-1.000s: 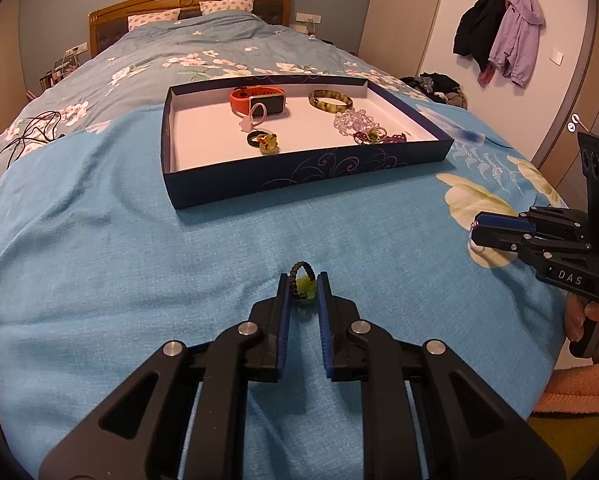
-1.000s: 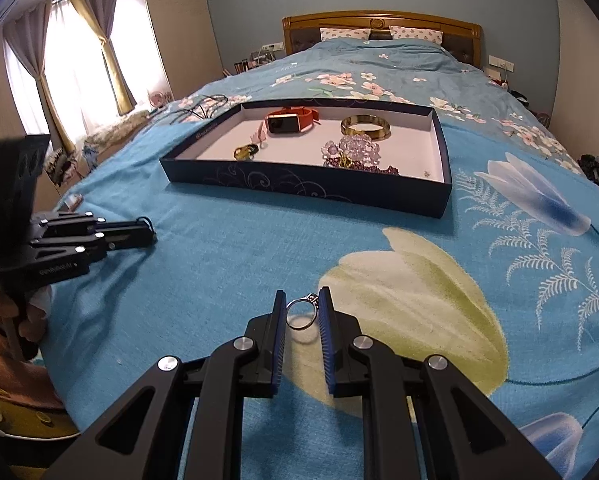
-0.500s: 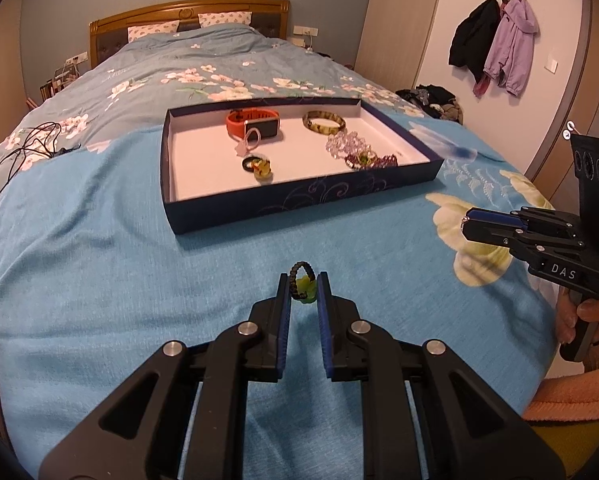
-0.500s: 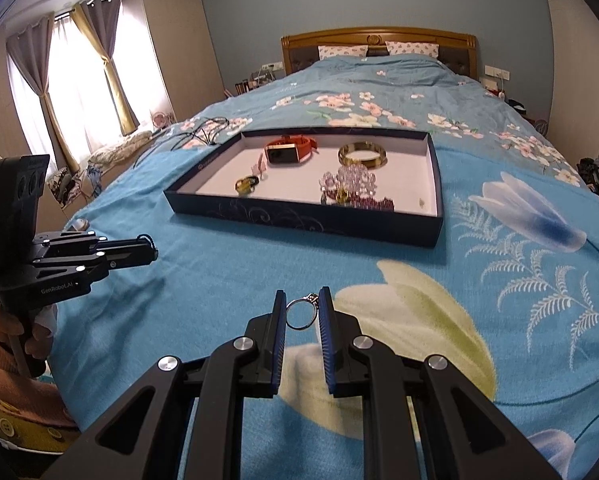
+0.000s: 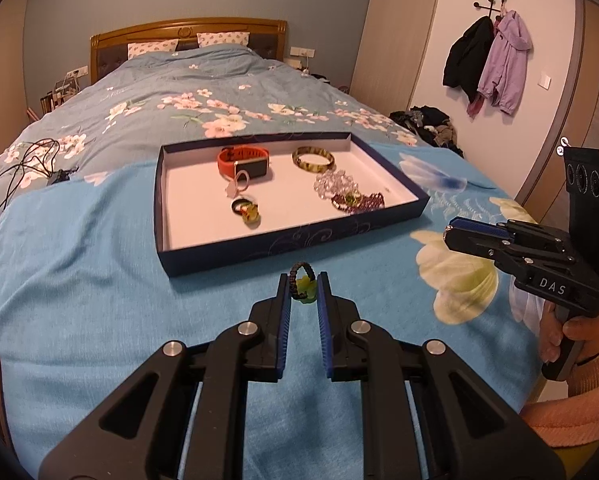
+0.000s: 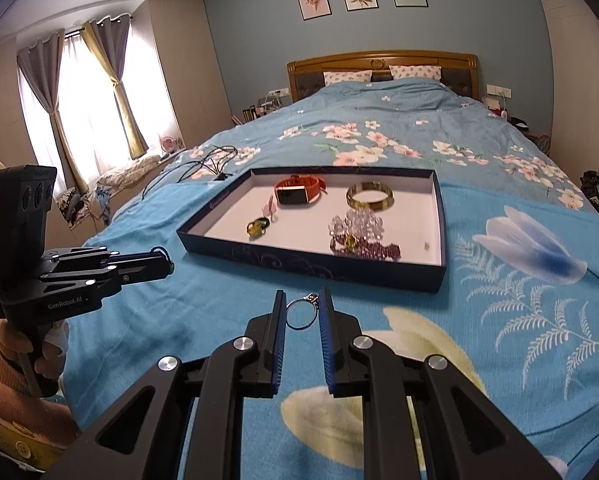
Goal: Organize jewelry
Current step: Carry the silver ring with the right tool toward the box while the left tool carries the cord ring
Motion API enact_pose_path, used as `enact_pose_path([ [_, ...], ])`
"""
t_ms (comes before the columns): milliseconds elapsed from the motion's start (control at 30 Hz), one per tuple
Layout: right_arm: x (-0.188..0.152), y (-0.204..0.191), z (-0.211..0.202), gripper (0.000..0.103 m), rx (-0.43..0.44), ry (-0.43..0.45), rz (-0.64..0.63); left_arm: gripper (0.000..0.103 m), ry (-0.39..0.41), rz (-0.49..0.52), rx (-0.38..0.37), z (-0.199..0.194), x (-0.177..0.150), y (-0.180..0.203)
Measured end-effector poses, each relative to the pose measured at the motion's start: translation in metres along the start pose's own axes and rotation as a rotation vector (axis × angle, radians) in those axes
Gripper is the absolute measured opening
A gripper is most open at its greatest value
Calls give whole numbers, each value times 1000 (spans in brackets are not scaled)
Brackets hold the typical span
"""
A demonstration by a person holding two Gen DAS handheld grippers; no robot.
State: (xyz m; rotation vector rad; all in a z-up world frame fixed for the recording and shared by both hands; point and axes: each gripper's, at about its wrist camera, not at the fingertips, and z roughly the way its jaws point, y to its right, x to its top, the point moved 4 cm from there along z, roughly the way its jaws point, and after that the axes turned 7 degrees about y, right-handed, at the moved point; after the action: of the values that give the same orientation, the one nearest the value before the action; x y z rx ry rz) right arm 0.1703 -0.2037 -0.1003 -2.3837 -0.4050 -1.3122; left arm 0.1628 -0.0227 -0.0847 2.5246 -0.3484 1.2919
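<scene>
Left claw [image 5: 303,289] pinching braided ring [image 5: 301,283] | right claw [image 6: 302,308] pinching silver ring [image 6: 299,314] | change: both raised off the bed [image 6: 227,312] since a second ago, tray [image 5: 295,246] now lower in view | meaning: pickups complete; transfer to tray judged next, nothing deposited yet

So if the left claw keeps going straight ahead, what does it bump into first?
Probably the near wall of the dark blue tray. The left claw, shut on a braided ring, points right at it, though it might be high enough to pass over; depth is unclear.
</scene>
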Motion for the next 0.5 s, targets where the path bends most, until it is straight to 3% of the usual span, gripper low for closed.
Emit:
enact_pose_path([
  [500,19,-1,3,14,13,52,-9,13,53,13,20,1,23,4],
])
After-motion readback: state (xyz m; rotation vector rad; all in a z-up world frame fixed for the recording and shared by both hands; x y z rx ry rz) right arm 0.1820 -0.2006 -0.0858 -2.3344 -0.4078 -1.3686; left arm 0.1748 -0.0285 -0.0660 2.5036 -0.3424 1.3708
